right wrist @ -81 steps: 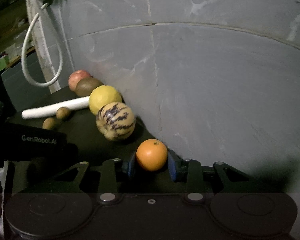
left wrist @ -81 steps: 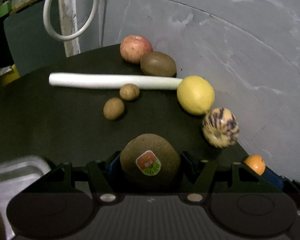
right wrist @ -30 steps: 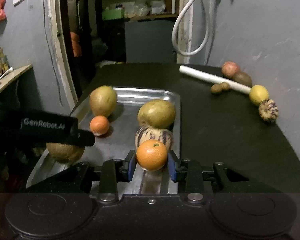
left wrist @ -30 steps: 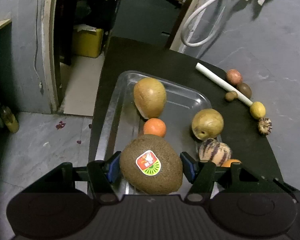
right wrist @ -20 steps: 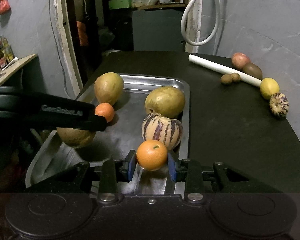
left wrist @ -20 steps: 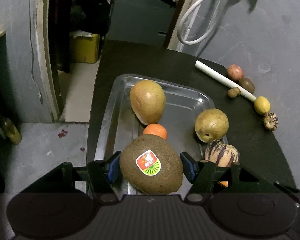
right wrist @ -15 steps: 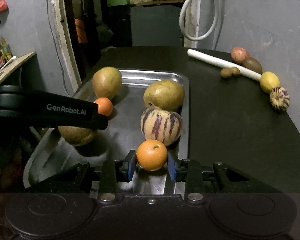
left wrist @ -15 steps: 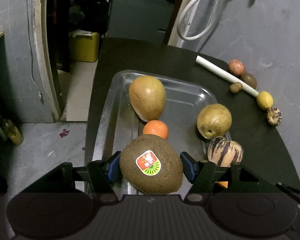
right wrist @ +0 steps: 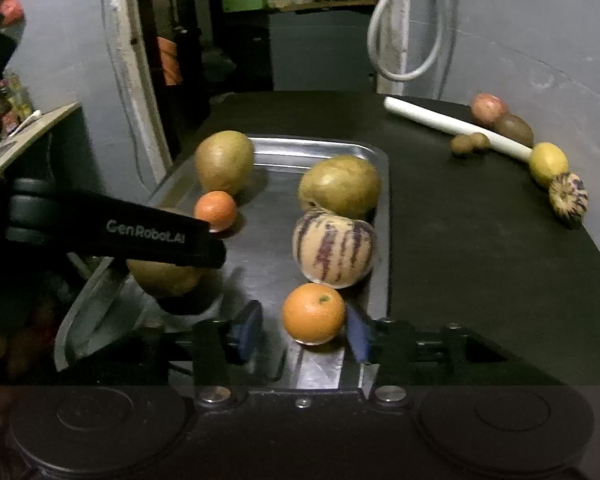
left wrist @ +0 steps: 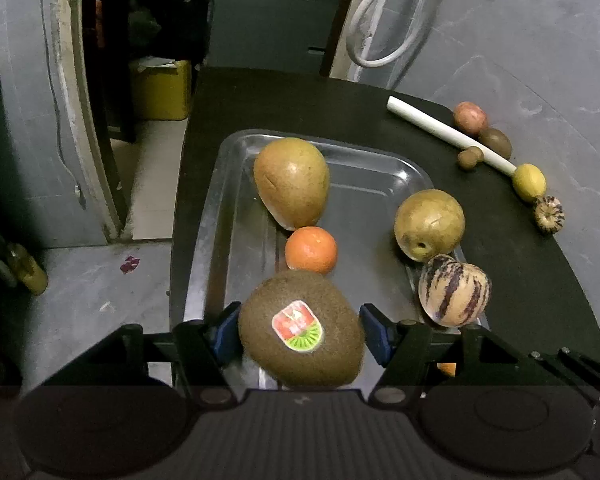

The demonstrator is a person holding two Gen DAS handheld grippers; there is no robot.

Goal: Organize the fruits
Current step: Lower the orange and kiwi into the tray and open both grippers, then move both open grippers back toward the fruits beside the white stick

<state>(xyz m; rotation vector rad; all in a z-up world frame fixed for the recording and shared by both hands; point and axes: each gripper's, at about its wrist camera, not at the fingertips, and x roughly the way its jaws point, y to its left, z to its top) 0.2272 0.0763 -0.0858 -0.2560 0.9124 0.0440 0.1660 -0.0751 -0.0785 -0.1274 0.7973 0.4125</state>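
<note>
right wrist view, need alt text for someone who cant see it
The right tool has its fingers spread around an orange sitting in a metal tray, no longer squeezing it. A striped melon, two pears and another orange lie in the tray; the left tool holds a kiwi over it.

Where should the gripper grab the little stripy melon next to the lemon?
Grip the small striped melon across its round middle, coming down from above. It lies on the black table with its dimpled end facing out; the lemon touches its far side and the wall is close behind, so put the fingers on its two free flanks, probably.
</note>
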